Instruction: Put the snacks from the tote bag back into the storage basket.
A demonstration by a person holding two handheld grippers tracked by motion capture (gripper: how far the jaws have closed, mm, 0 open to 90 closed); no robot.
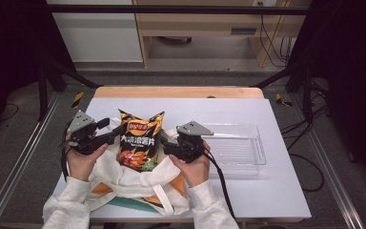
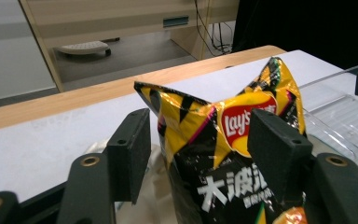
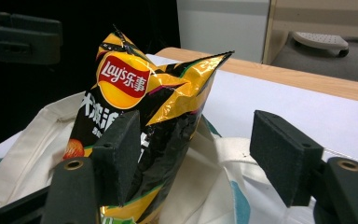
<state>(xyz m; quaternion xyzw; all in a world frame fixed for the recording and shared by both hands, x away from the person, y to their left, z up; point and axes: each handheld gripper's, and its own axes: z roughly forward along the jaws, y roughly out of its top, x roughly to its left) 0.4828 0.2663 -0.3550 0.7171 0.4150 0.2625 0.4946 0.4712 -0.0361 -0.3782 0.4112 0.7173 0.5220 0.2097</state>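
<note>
Left hand-held gripper (image 1: pixel 116 134) and right hand-held gripper (image 1: pixel 166 139) flank the upright crisp bag (image 1: pixel 140 139), jaws spread, gripping nothing; tote bag (image 1: pixel 138 183) on white bench (image 1: pixel 276 191), clear tray (image 1: pixel 236 149) alongside

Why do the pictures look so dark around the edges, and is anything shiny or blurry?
High view: the white table is brightly lit, its surroundings near black, and the clear tray is faint. Left gripper view: glare on the crisp bag, and the near jaws look soft. Right gripper view: black backdrop at the left, and foil glints on the bag.
</note>
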